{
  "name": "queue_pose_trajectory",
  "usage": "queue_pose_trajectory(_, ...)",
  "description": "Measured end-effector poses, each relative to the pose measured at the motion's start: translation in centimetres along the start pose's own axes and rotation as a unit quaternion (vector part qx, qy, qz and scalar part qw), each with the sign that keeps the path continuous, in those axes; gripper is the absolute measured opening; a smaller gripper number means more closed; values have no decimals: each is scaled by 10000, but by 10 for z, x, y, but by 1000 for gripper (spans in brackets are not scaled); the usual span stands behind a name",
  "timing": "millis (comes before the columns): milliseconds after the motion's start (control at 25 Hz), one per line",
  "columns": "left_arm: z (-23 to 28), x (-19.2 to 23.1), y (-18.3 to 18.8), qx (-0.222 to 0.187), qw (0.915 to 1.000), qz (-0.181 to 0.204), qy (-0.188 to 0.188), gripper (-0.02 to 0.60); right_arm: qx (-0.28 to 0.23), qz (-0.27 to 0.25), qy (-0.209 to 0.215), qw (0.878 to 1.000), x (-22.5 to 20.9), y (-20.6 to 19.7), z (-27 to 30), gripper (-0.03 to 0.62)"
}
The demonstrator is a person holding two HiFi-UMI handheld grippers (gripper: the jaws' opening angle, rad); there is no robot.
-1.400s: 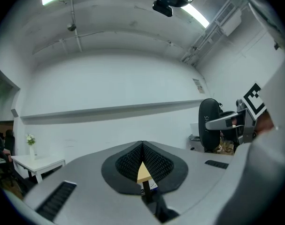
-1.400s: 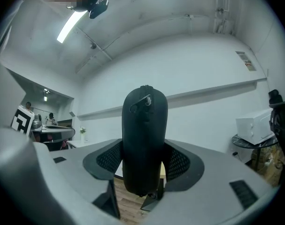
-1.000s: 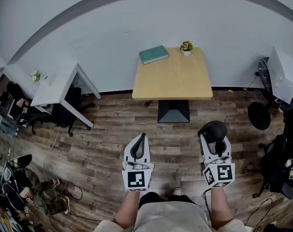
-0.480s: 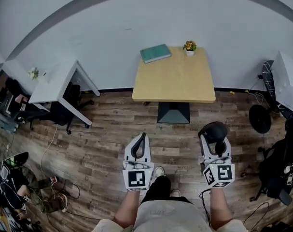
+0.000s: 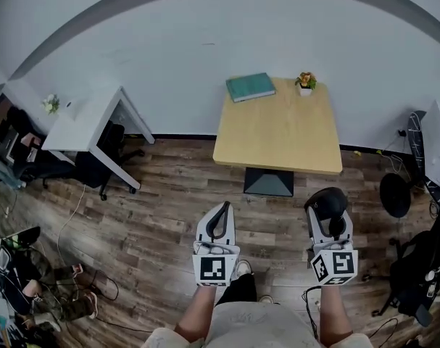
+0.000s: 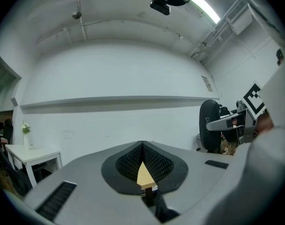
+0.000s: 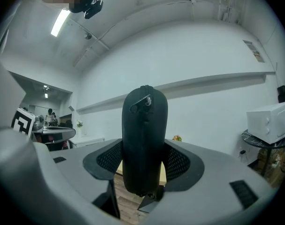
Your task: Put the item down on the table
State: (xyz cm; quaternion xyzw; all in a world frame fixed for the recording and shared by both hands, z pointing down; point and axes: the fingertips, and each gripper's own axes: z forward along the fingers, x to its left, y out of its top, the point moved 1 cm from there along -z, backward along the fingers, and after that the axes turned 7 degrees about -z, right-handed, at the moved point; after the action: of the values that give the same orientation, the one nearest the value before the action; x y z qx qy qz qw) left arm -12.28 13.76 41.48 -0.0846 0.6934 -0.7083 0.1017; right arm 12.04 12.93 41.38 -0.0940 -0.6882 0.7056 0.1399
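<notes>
The right gripper (image 5: 328, 210) squeezes a black thing (image 7: 144, 139), maybe a speaker, well away from the counter (image 5: 277, 140). The left gripper (image 5: 220, 222) is closed, empty. Letting go now would drop it on the floor (image 5: 162, 209).

The desk (image 5: 277, 133) has a pale, smooth wooden top with a matt finish. The floor (image 5: 154, 209) is darker, grainy wood planking. The black item (image 7: 143, 139) looks like smooth, matt plastic.

head: overhead, steeply down | gripper views: level, wallward | shared: table (image 5: 277, 133)
</notes>
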Motion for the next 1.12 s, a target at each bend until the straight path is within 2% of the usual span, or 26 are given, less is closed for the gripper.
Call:
queue_pose_trajectory(360,43,83,2,-43,9998,-173,56,8,62,-139,122,9998,46,14,90,268)
queue_pose_trajectory(560,72,116,6,-276,9995,-172,44,8,112,-211,120,9996,58,15,132,268)
queue_pose_trajectory(720,95,132,-2,-59,9996,-284,-72,8,156,-202,74,9996,64,14,161,268)
queue_pose_trajectory(1120,147,135,-1,-64,9993,-273,-251,8,286,-163,2,9995,43,5,203,268)
